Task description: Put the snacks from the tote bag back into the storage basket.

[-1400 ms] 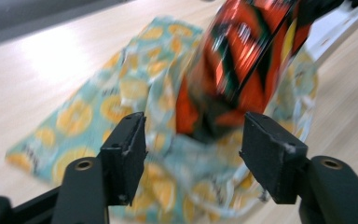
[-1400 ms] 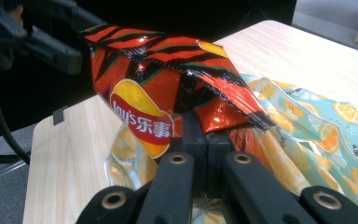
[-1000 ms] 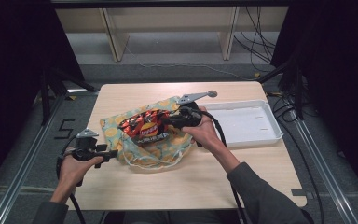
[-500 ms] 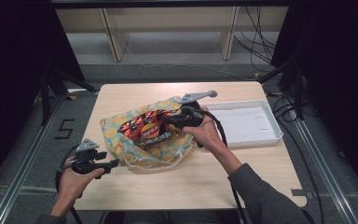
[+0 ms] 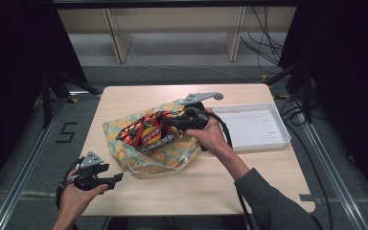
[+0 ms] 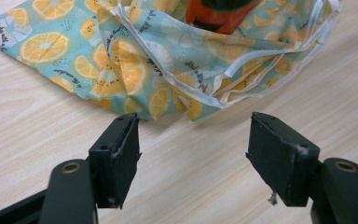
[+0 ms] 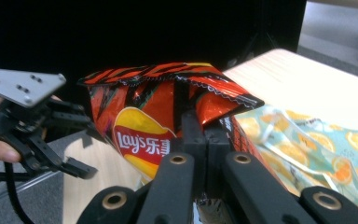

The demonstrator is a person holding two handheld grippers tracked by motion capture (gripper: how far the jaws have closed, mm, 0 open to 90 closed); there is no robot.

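A red Lay's chip bag (image 5: 143, 132) hangs tilted over a teal cloth bag with orange slices (image 5: 146, 155) that lies crumpled mid-table. My right gripper (image 5: 165, 120) is shut on the chip bag's edge; in the right gripper view the chip bag (image 7: 140, 121) is pinched between the closed jaws of my right gripper (image 7: 207, 135), above the cloth bag (image 7: 317, 144). My left gripper (image 5: 117, 178) is near the table's front left corner, apart from the cloth. Its jaws have just been opening, and my left gripper (image 6: 193, 154) has nothing between them; the cloth bag's (image 6: 135, 70) hem lies just beyond.
A white tray (image 5: 278, 139) sits at the table's right side, close to the right hand. The table's front edge runs just below the left hand. Shelf legs and cables stand on the floor behind the table.
The left gripper has drawn back from the cloth bag's left edge toward the table's front edge, its jaws wider. The right gripper has lifted the chip bag slightly.
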